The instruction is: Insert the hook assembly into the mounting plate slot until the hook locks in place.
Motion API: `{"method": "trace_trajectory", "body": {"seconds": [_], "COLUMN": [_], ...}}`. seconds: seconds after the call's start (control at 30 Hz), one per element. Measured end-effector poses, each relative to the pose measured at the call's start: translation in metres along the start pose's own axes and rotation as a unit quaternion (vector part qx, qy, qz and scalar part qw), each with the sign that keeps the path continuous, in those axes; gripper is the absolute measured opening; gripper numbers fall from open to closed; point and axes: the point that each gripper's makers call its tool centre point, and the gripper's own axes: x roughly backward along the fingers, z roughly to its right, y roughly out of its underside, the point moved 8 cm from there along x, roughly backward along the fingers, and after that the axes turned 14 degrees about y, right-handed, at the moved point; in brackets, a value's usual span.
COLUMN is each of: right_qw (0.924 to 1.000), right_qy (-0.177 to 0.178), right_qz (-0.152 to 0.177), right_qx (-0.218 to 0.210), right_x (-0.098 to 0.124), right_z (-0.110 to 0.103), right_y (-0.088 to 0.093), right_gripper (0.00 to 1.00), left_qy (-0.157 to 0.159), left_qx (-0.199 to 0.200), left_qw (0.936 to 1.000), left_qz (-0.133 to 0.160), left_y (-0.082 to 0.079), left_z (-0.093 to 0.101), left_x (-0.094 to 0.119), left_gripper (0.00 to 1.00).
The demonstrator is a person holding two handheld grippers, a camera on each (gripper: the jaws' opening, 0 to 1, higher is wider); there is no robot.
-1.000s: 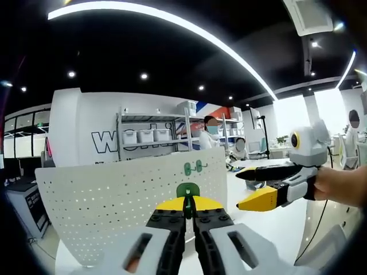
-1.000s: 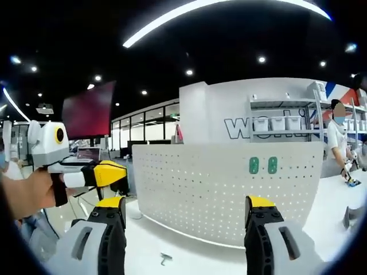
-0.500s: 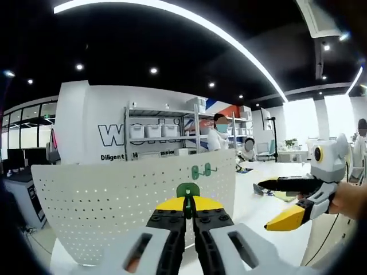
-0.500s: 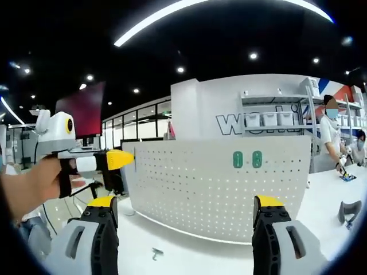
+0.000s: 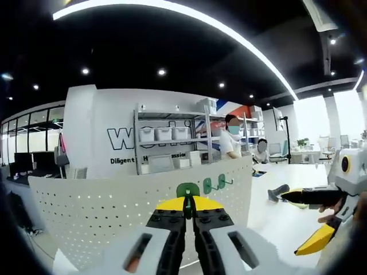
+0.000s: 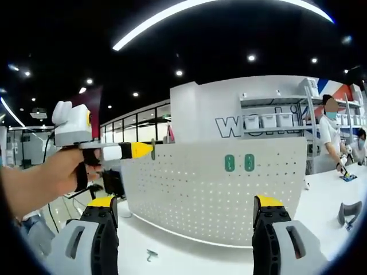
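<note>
Mostly the hook (image 5: 187, 191) is hidden: in the left gripper view just its green top pokes above the yellow tips of the left gripper (image 5: 188, 204), whose jaws are pressed together on it. How much of the piece sits lower down between the jaws cannot be made out. It is held in front of the upper edge of the white pegboard plate (image 5: 103, 215), near two green hooks (image 5: 218, 183) already on the board; whether it touches the board cannot be told.

From the right gripper view, the right gripper (image 6: 186, 215) has its jaws wide apart with nothing between them, and the plate (image 6: 218, 195) faces it squarely. There the two mounted pieces (image 6: 239, 162) read as plain green ovals, their hook shapes lost. At the plate's left edge the left gripper (image 6: 143, 150) comes in sideways, held by a hand (image 6: 54, 175); a thin upright sliver sits at its tip, too small to identify.

In the left gripper view the right gripper (image 5: 312, 220) is cut off at the right edge.
</note>
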Motion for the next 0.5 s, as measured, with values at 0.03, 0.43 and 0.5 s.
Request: {"method": "trace_trajectory", "body": {"seconds": [0.03, 0.43, 0.5], "right_qw": [1.0000, 1.0000, 1.0000], "right_qy": [0.000, 0.006, 0.005], "right_qz": [0.000, -0.003, -0.005], "right_qx": [-0.001, 0.001, 0.003], "right_x": [0.000, 0.000, 0.001], "right_z": [0.002, 0.021, 0.024], "right_y": [0.000, 0.001, 0.000], "right_gripper": [1.00, 1.00, 1.00], "left_qy": [-0.004, -0.048, -0.062], "left_qx": [0.003, 0.003, -0.001], "left_qw": [1.0000, 0.9988, 0.9981], "left_qz": [0.001, 0.000, -0.002], "left_y": [0.001, 0.008, 0.009], "left_z": [-0.002, -0.015, -0.016], "left_x": [-0.004, -0.032, -0.034], "left_gripper": [0.03, 0.03, 0.03]}}
